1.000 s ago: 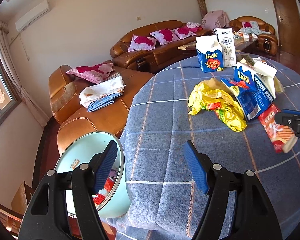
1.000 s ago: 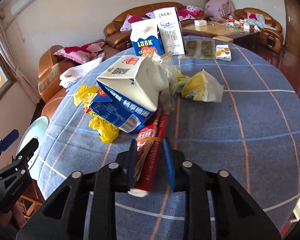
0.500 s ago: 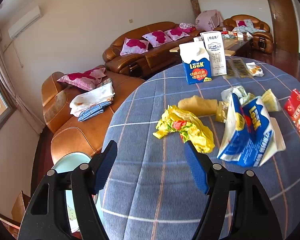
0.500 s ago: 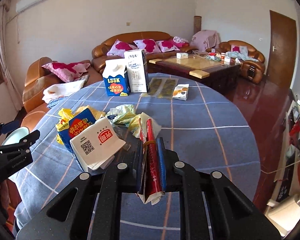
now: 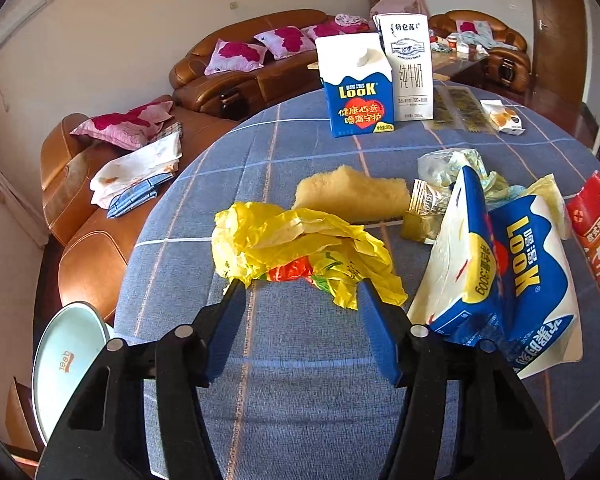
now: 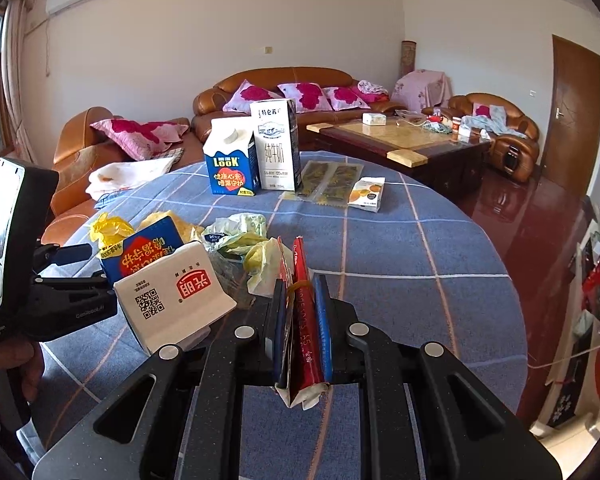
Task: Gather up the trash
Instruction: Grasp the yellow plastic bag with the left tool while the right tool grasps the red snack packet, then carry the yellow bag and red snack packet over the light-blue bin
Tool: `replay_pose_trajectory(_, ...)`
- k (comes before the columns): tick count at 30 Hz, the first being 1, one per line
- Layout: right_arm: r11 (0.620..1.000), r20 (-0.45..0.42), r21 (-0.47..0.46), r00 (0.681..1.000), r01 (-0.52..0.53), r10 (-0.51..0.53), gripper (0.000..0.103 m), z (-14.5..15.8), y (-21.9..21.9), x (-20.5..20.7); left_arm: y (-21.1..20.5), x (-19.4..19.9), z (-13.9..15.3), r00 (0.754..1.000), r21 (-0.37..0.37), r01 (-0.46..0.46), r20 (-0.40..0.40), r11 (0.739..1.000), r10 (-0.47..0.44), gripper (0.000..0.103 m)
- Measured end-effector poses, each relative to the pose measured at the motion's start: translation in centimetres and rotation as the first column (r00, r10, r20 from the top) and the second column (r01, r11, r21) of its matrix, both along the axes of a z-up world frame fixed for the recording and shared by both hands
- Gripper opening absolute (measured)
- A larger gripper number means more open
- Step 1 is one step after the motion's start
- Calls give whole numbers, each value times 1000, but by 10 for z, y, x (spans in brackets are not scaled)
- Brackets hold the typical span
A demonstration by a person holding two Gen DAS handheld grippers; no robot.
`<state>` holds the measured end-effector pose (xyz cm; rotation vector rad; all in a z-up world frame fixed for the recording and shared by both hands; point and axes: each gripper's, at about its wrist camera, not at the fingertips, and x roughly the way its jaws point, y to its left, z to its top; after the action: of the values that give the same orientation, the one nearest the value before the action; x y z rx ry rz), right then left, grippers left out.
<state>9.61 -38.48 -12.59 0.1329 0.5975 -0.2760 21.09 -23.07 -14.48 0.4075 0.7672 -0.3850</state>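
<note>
My left gripper (image 5: 302,292) is open, its blue fingertips at the near edge of a crumpled yellow plastic bag (image 5: 300,248) on the blue checked table (image 5: 292,400). A tipped blue-and-white Look carton (image 5: 500,280) lies to its right. My right gripper (image 6: 300,284) is shut on a flat red packet (image 6: 304,320), held above the table. That red packet also shows in the left wrist view (image 5: 598,232). The tipped carton (image 6: 164,288) is left of my right gripper. The left gripper's body (image 6: 60,292) shows at the far left of the right wrist view.
Two upright cartons (image 5: 374,80) stand at the table's far side, with flat sachets (image 5: 460,110) and a small packet (image 5: 502,118). A yellow sponge-like piece (image 5: 350,194) and crumpled wrappers (image 5: 448,168) lie mid-table. A pale green bin (image 5: 64,364) sits below the table's left edge. Sofas lie beyond.
My left gripper has moved forward over the table up to the yellow bag, leaving the bin behind. My right gripper has lifted the red packet away from the pile and back.
</note>
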Motion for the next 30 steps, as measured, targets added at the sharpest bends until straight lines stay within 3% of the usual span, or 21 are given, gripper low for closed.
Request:
replay_pose_trajectory(1, 1000, 2, 3, 1000, 1, -1, 15, -1, 0, 0, -2, 1, -1, 1000, -5, 20, -14, 1000, -20, 35)
replay_pose_trajectory(3, 1000, 4, 7, 1000, 4, -4, 15, -2, 0, -1, -4, 2, -4, 999, -1, 36, -33, 999, -36, 3)
replay_pose_trajectory(9, 1000, 10, 7, 1000, 6, -6, 15, -1, -1, -6, 7, -1, 7, 999, -33, 45, -14, 998, -46, 1)
replay_pose_trajectory(18, 1000, 37, 2, 999, 12, -12, 15, 7, 2, -10, 50, -10, 40, 997, -45, -26, 68, 999, 29, 1)
replay_pose_trajectory(25, 996, 101, 6, 991, -92, 91, 15, 30, 31, -1, 85, -28, 60, 985, -18, -82, 151, 996, 84, 1)
replay_pose_trajectory(30, 983, 141, -14, 972, -186, 186, 15, 44, 68, 11, 114, -35, 68, 977, -9, -131, 167, 991, 130, 1)
